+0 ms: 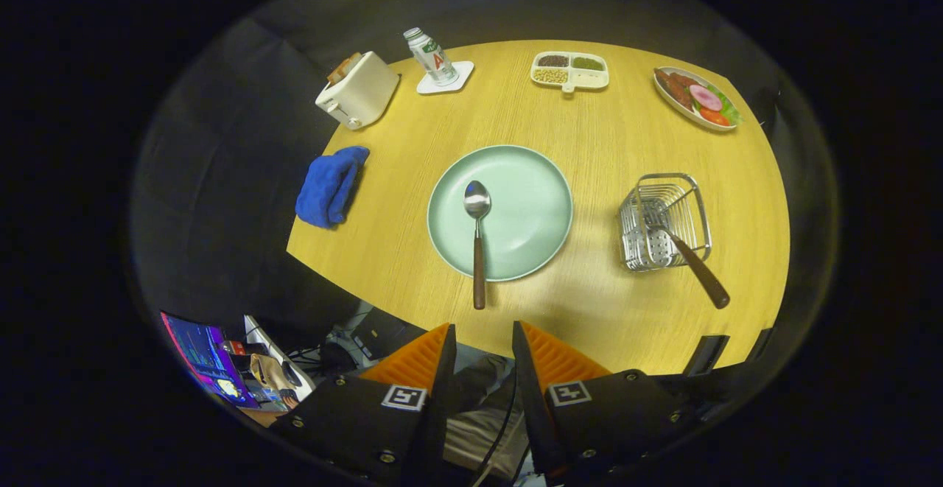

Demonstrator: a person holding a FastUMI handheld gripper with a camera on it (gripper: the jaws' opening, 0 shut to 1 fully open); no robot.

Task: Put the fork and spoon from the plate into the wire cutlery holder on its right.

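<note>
Hovering well back from the round wooden table [589,141], the gripper [482,358] had its jaws spread a little with nothing between them, its fingers pointing toward the near rim of the pale green plate [538,200]. A spoon [477,240] lay on that plate, bowl near the middle and brown handle running out over the near rim onto the table. In the wire cutlery holder [667,218] to the plate's right, a brown-handled utensil [689,258] already leaned, its metal head down among the wires and its handle slanting out toward the near side; by the task it was most likely the fork, though its tines were too small to make out.

By that layout, the spoon seemed the piece left to move. A good pick would have taken it by the overhanging handle, where the fingers could close from both sides without scraping the plate. Gripping near the middle of the handle would have kept it from swinging. At the holder, bowl-down entry into a free spot beside the leaning utensil would have avoided knocking it out or tipping the light wire frame.
</note>
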